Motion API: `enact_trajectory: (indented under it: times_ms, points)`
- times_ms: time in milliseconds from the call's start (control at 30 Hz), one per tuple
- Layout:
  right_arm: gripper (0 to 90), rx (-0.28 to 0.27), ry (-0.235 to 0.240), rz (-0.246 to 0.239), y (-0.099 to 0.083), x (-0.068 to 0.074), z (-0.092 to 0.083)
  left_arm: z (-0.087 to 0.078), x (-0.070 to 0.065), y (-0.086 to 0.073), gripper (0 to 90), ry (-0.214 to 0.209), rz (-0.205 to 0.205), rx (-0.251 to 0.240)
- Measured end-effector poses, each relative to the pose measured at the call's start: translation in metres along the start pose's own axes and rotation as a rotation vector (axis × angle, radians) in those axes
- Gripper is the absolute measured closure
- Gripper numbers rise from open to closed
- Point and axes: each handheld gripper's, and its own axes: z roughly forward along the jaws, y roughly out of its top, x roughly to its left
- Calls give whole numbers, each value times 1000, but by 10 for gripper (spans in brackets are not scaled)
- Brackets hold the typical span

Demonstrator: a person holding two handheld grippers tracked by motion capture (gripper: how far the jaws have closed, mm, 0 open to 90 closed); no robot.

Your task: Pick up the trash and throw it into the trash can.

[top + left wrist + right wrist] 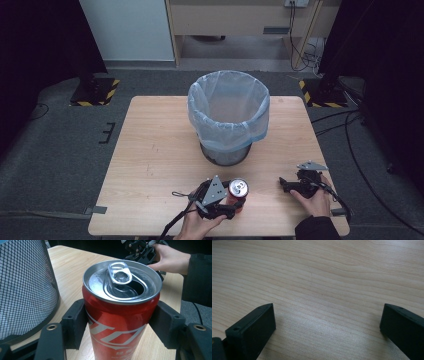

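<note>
One red drink can point(238, 192) stands upright near the front edge of the desk point(150, 150), toward the middle, and the left tongs point(235, 204) are clenched on it. In the left gripper view the two black jaws press against the can's sides, one on each flank, with the can point(120, 322) between them and its base on the wood. The can's top is opened: a single pull tab lies above the dark mouth hole, and white lettering runs across the red wall.

One wire-mesh waste bin point(226, 150) stands at the middle of the desk, behind the can and apart from it. It is lined with one pale translucent bag point(228, 107) whose edge folds over the rim and hangs down the outside. In the left gripper view the black mesh wall of the bin point(25, 287) rises just beside the can, at the left.

The right tongs point(284, 184) rest near the desk's front right corner, well apart from the can, held by the person's right hand point(316, 199). In the right gripper view their two jaws stand wide apart, released, with bare wood grain between them.

Two hands and two sets of tongs are at the desk; one can, one bin, one bag.
</note>
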Motion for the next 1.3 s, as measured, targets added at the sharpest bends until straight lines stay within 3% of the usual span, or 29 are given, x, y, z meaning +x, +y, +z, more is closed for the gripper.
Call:
enact_trajectory:
  times_ms: [300,933,1300]
  points:
    - [4,0,0,0,0,0,0,-13,4,7,335,17,-14,-66]
    - [4,-3,0,1,0,0,0,-66,22,38,335,86,-38,-269]
    - [4,-1,-1,5,0,0,0,-84,32,54,335,114,-38,-342]
